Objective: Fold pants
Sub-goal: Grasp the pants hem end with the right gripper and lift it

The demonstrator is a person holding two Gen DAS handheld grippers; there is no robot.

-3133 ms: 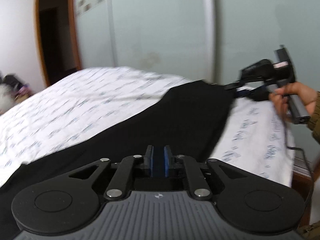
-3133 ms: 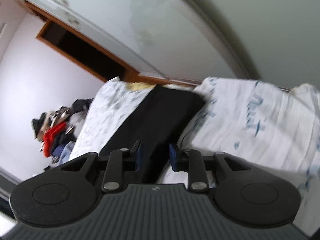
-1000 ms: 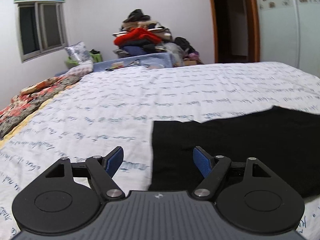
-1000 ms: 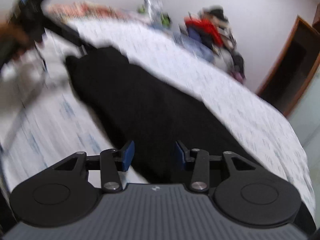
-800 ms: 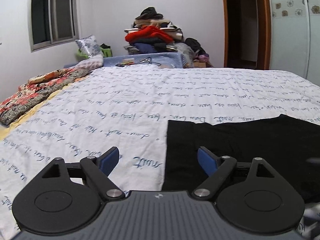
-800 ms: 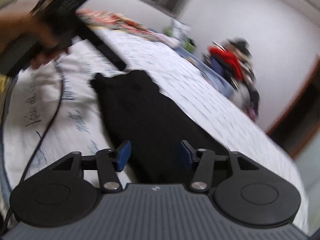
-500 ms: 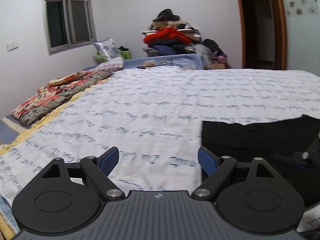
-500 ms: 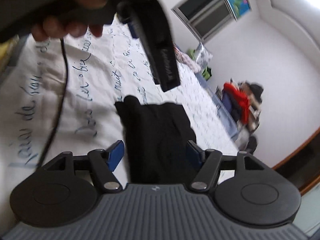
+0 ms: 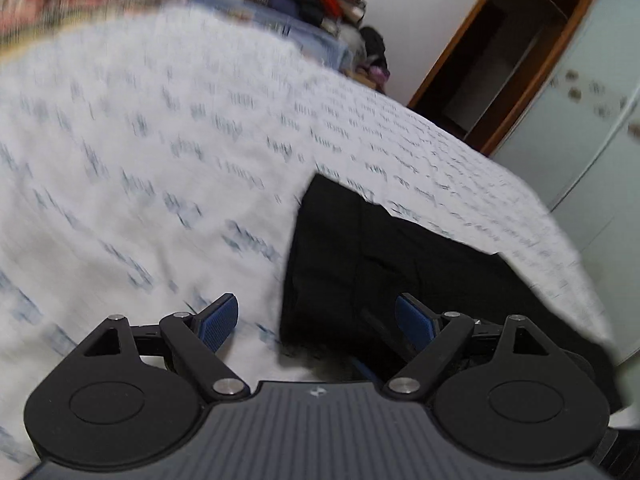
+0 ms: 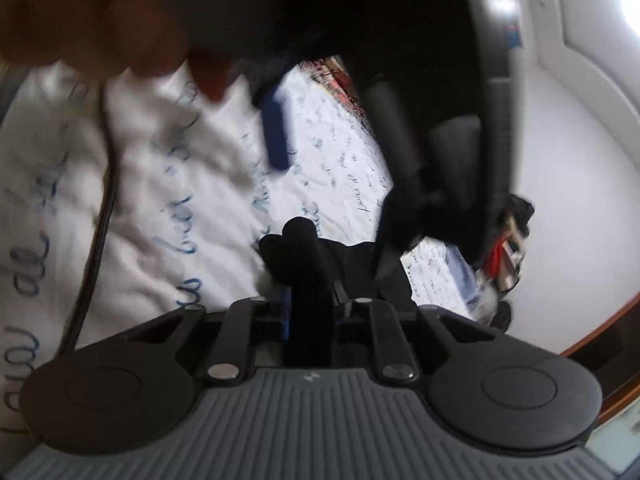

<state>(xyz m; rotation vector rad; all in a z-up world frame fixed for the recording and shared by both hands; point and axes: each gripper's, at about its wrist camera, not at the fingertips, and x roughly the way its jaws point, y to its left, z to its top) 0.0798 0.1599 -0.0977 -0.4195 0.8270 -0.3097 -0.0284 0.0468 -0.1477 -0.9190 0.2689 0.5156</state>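
Script-printed bedsheet point(image 9: 168, 168) under black pants point(image 9: 384, 264)

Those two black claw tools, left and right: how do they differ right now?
The left gripper has its jaws spread wide with nothing pinched; the right gripper, whose jaws have just been closing, is clamped on a bunched edge of the black pants. The left gripper hangs over the pants' corner on the bed; the right gripper sits at the pants' edge. Both have blue pads.
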